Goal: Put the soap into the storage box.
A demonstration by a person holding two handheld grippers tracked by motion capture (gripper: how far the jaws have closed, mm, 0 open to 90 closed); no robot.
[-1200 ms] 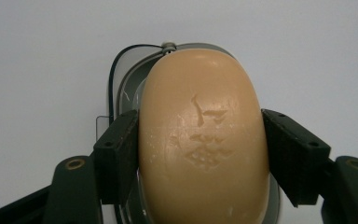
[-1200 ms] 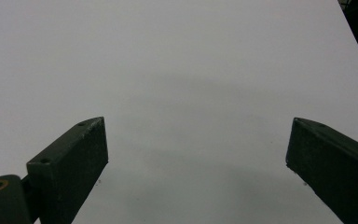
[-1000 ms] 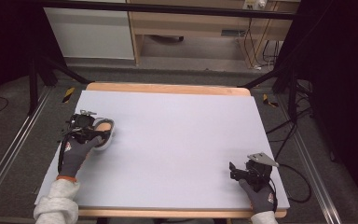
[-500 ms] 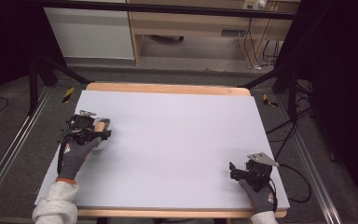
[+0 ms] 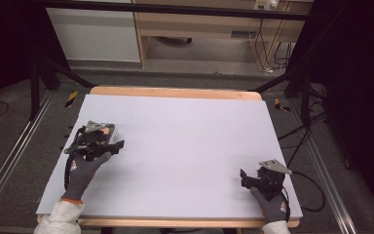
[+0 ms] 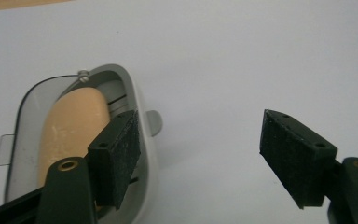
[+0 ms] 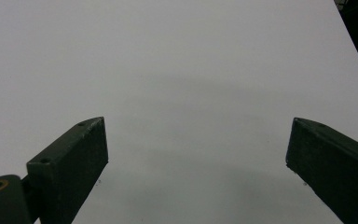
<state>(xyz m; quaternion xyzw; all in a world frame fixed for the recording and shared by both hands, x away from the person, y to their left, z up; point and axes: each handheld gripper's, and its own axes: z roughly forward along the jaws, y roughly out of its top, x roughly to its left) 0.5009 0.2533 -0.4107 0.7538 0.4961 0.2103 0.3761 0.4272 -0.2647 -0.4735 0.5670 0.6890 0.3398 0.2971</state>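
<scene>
Left gripper view: left tongs [image 6: 200, 154] wide open, gripping nothing, low over the white counter [image 6: 242, 56]. Grey oval dish [image 6: 137, 116] with a clear lid and a tan bar, likely soap [image 6: 72, 123], inside. One pad [image 6: 116, 158] sits over the dish's near rim, the other well out to the side of the dish over bare counter. So the dish is off-centre in the opening, not framed.

High view: dish [image 5: 111, 130] peeks out just beyond the left tongs [image 5: 108, 146], near the counter's left edge. Right tongs [image 5: 246, 179] rest far from the dish by the front right corner, open too, nothing between them.

To do it well, I'd judge: slide the left tongs sideways until both pads straddle the dish walls, lower, then close slowly. Rim looks smooth and may slip; grip the body, not the small tab. Right tongs can stay put.
</scene>
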